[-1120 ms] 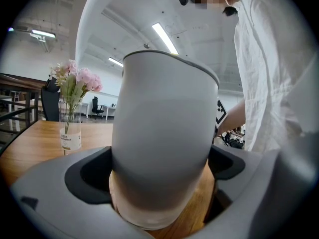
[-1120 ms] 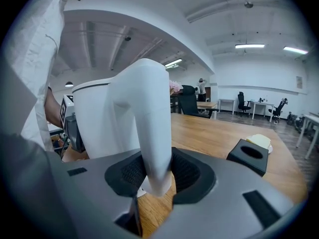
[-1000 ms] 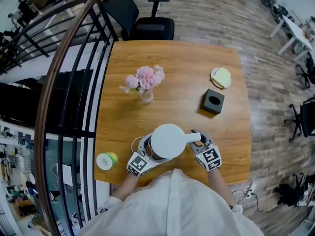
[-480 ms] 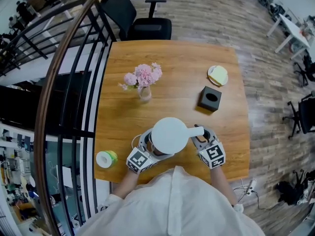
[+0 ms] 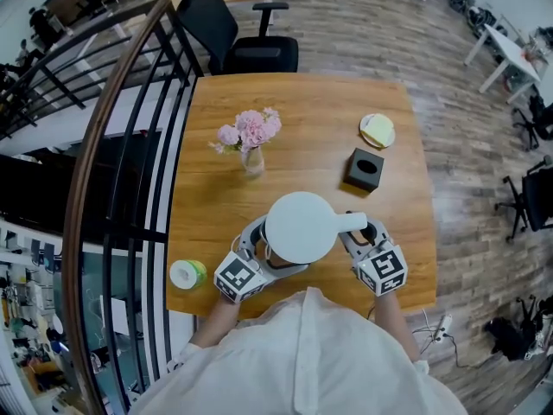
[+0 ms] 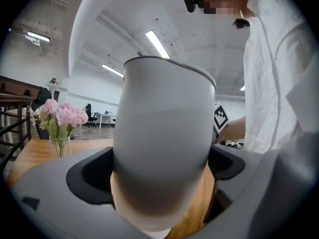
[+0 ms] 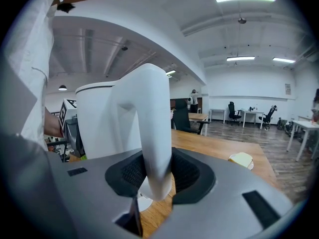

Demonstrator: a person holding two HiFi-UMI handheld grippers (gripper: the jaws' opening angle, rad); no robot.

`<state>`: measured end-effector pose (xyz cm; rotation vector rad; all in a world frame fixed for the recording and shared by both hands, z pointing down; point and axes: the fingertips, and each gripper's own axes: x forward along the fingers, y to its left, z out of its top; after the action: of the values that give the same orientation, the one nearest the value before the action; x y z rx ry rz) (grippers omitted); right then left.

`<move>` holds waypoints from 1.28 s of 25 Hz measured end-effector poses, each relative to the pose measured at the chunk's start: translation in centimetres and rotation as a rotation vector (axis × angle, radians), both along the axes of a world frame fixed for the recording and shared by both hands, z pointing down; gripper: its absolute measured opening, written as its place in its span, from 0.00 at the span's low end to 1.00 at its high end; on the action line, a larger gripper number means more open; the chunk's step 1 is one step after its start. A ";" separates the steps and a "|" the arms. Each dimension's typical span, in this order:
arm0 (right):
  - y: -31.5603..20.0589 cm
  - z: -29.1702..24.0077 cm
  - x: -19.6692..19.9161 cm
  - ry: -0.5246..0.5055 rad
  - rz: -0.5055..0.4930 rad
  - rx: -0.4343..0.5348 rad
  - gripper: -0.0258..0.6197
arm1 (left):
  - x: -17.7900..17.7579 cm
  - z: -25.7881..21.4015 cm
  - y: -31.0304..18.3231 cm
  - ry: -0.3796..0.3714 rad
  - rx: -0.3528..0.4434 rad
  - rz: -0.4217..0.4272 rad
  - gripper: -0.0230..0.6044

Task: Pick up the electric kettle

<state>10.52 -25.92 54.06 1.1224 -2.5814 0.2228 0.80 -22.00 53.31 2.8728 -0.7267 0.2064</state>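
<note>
The white electric kettle (image 5: 300, 226) hangs above the wooden table (image 5: 302, 111), near its front edge and seen from above. My left gripper (image 5: 263, 253) is shut on the kettle's body (image 6: 164, 133), with one jaw on each side of it. My right gripper (image 5: 359, 233) is shut on the kettle's handle (image 7: 154, 133), which runs down between the dark pads (image 7: 189, 176). In the right gripper view a white round base (image 7: 139, 201) lies on the table below the handle. The kettle hides the left gripper's fingertips in the head view.
Pink flowers in a glass vase (image 5: 251, 138) stand at the table's left middle. A black box (image 5: 365, 169) and a small plate (image 5: 378, 130) sit to the right. A green-and-white roll (image 5: 187, 273) lies at the front left corner. A railing (image 5: 112, 145) runs along the left; an office chair (image 5: 259, 50) stands behind.
Both grippers have risen together with the kettle held between them; the kettle looks larger and closer in the head view. The grips have not changed.
</note>
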 end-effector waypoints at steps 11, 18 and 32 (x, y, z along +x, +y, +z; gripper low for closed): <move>2.2 -5.7 1.3 0.027 0.032 0.029 0.24 | 1.2 -5.3 2.1 -0.002 0.024 0.022 0.96; 3.4 -8.0 2.0 0.010 0.047 0.057 0.24 | 1.9 -7.6 3.2 -0.024 0.041 0.028 0.96; 3.6 -7.6 2.0 0.000 0.063 0.059 0.24 | 1.8 -7.3 3.5 -0.029 0.047 0.029 0.96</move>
<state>12.53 -22.28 46.47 1.2251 -2.5710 0.1626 2.64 -18.46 46.03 2.9320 -0.7043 0.2384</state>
